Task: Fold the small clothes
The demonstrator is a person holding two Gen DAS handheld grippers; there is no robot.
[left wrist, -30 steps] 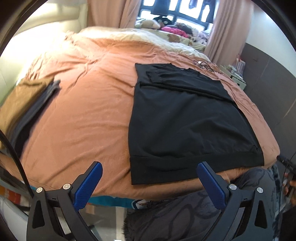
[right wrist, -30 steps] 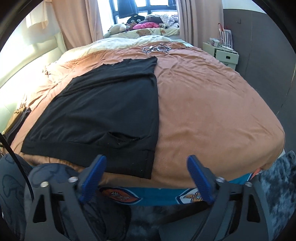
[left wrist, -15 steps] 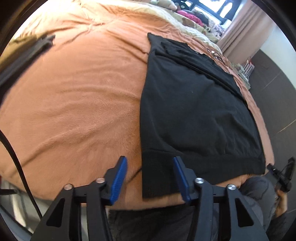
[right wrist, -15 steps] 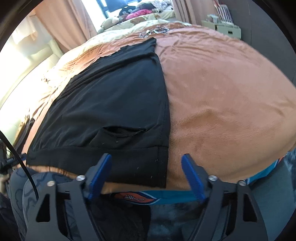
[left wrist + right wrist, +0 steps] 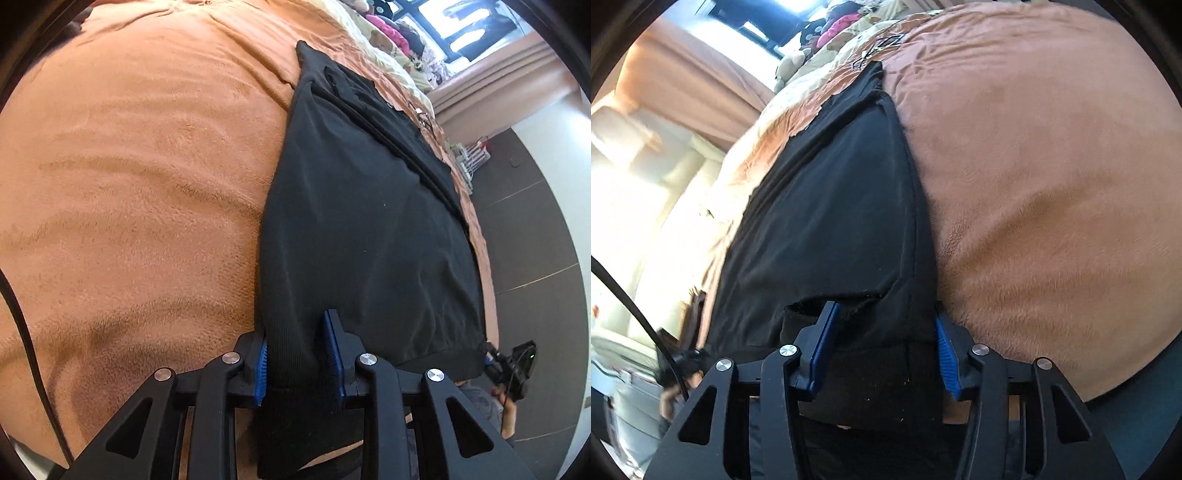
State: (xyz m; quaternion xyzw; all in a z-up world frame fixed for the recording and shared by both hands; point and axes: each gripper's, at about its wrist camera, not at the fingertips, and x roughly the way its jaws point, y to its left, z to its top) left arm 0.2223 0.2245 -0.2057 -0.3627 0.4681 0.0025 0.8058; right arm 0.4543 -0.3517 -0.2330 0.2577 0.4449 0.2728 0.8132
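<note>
Black garment (image 5: pixel 369 229) stretches away from us; our left gripper (image 5: pixel 299 358) and right gripper (image 5: pixel 881 354) are closing (hem corners between the pads).

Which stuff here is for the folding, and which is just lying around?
For the folding:
- black garment
- left gripper, jaws closing around its hem corner
- right gripper, jaws closing around the other corner

Just lying around:
- orange blanket
- pile of clothes and soft toys
- curtain
</note>
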